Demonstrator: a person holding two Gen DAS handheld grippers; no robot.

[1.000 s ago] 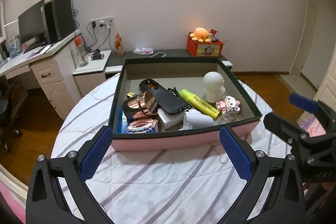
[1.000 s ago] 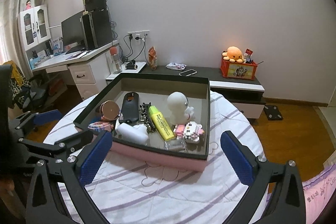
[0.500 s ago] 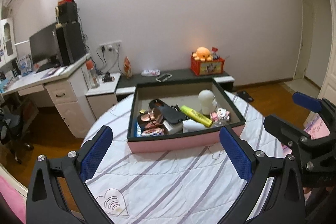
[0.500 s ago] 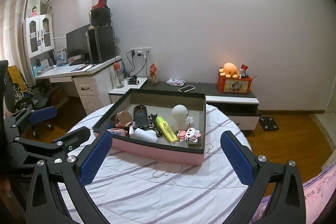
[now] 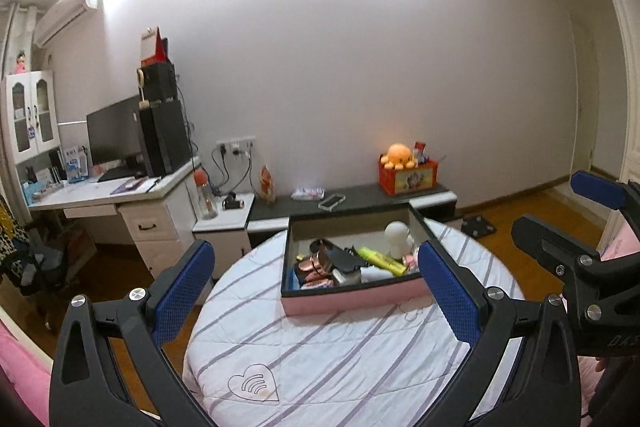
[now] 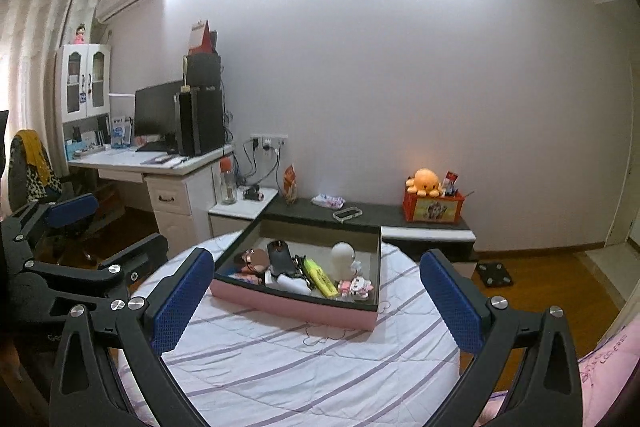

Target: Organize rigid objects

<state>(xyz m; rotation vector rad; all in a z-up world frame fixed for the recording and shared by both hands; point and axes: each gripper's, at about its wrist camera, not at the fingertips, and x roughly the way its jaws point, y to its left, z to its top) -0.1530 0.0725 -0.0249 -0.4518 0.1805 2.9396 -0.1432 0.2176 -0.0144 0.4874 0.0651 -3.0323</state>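
My left gripper (image 5: 316, 287) and right gripper (image 6: 316, 291) hang spread and empty above the striped round table (image 5: 360, 355), short of the pink box (image 6: 296, 301) of small objects.

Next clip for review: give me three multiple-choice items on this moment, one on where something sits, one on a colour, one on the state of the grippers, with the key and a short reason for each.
1. Where does the yellow highlighter lie?
A. On the desk
B. Inside the pink box
C. On the striped cloth beside the box

2. What colour are the pads on the gripper fingers?
A. Blue
B. Red
C. Green

3. What state are the left gripper and right gripper in?
A. Both shut on a toy
B. Left open, right shut
C. Both open, holding nothing

Key:
1 B, the highlighter rests among the other items within the box walls, next to the white figure.
2 A, the textured pads show blue in both wrist views.
3 C, each pair of fingers stands wide apart above the striped tablecloth, with nothing between them.
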